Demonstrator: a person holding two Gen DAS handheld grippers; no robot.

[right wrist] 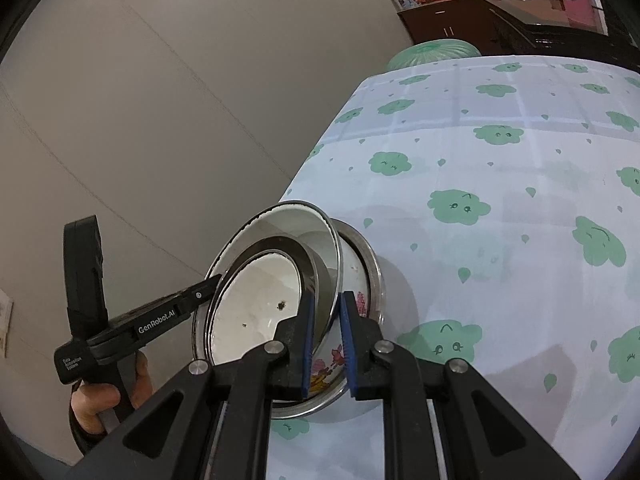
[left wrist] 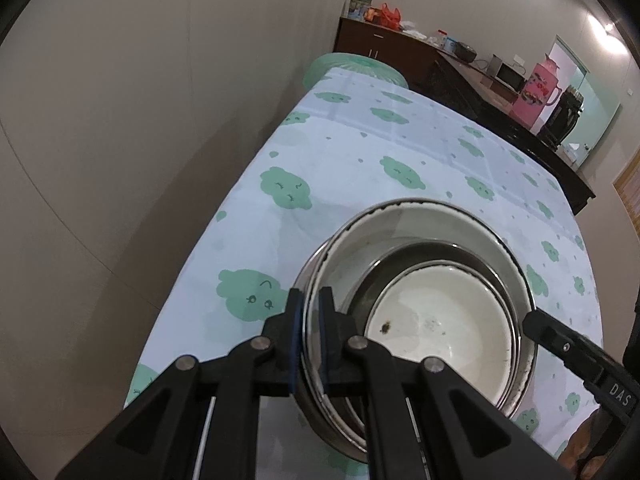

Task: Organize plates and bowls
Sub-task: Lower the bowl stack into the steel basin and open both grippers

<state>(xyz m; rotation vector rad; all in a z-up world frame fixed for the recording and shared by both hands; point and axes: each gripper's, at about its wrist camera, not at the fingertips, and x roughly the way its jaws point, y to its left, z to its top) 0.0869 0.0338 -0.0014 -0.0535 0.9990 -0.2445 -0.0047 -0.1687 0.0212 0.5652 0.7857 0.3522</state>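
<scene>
A nested bowl stack stands tilted near the left edge of the table [left wrist: 360, 152] [right wrist: 500, 260]. Its big white enamel bowl [left wrist: 440, 220] [right wrist: 288, 224] has a flower print outside and holds a dark steel bowl and a small white bowl [left wrist: 440, 328] [right wrist: 256, 300]. A steel dish [right wrist: 370, 256] lies underneath. My left gripper [left wrist: 311, 328] [right wrist: 214, 280] is shut on the stack's near left rim. My right gripper [right wrist: 328, 336] [left wrist: 530, 316] is shut on the enamel bowl's wall at the opposite side.
The tablecloth is white with green clouds. A grey wall runs close along the table's left side. Beyond the far end are a green stool [left wrist: 352, 66] and a dark sideboard [left wrist: 460, 64] with a pink flask [left wrist: 538, 92]. A hand [right wrist: 96, 400] holds the left gripper.
</scene>
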